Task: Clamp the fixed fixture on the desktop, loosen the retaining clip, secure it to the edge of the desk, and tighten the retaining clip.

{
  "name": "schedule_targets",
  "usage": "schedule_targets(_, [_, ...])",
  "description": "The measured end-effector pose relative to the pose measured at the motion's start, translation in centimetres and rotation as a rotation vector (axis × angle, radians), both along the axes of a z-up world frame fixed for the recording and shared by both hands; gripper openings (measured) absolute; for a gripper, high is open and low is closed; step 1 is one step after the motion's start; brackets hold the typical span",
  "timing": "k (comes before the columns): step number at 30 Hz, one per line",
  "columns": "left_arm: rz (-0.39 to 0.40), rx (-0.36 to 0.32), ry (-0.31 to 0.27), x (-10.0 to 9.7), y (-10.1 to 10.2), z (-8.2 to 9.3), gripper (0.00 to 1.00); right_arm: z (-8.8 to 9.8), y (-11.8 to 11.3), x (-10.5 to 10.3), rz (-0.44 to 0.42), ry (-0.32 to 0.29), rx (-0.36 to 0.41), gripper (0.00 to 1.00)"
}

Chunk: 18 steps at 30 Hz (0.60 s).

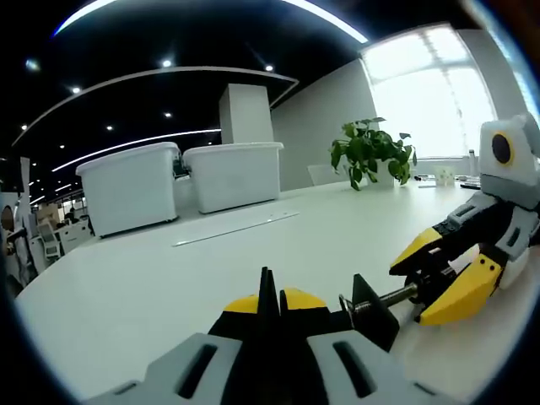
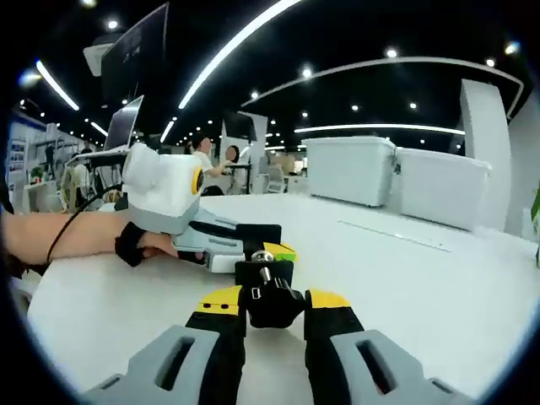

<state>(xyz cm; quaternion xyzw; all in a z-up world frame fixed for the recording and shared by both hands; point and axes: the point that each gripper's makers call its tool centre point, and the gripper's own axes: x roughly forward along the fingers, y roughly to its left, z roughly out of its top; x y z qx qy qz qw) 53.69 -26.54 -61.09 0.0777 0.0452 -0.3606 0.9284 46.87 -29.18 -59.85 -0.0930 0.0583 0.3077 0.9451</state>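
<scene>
In the left gripper view my left gripper is shut on the black clamp fixture, low over the white desk. The fixture's threaded screw sticks out to the right. My right gripper comes in from the right and is shut around the screw's end. In the right gripper view my right gripper holds the black screw knob between its yellow-tipped jaws. Just beyond it, the left gripper reaches in from the left and grips the fixture body. A person's hand holds the left gripper.
Two white lidded bins and a long strip stand at the desk's far side. A potted plant sits at the back right. People sit at desks in the background. The desk's edge is at my left.
</scene>
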Motion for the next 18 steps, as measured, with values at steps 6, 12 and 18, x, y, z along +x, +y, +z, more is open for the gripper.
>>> schedule_targets(6, [0.0, 0.0, 0.0, -0.06, 0.02, -0.02, 0.07, -0.12, 0.02, 0.15, 0.003, -0.051, -0.081, 0.25])
schedule_targets(12, [0.002, 0.0, 0.001, -0.06, 0.06, -0.03, 0.07, 0.0, 0.05, 0.25, 0.01, -0.116, -0.177, 0.25])
schedule_targets(18, [0.003, 0.0, 0.001, -0.03, 0.08, -0.03, 0.07, 0.23, 0.23, 0.25, 0.022, -0.218, -0.355, 0.25])
